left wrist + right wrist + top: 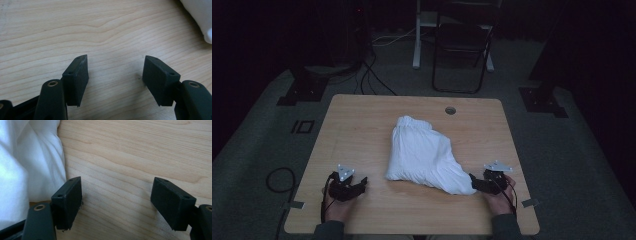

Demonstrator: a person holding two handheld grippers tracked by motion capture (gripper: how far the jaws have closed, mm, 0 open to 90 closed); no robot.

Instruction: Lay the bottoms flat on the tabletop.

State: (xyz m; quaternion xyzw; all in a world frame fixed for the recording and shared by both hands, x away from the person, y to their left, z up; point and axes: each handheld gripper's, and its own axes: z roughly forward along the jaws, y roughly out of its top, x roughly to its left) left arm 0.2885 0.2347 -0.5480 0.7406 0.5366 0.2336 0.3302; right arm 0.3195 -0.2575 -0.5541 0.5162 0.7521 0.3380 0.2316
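Two grippers rest low over the wooden table: the left gripper, jaws spread and empty, near left; the right gripper, jaws spread, just beside the near right corner of the crumpled white cloth at centre.

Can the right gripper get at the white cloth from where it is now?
Probably yes. The right gripper sits right at the near corner of the white cloth, fingers apart with bare table between them, nothing blocking.
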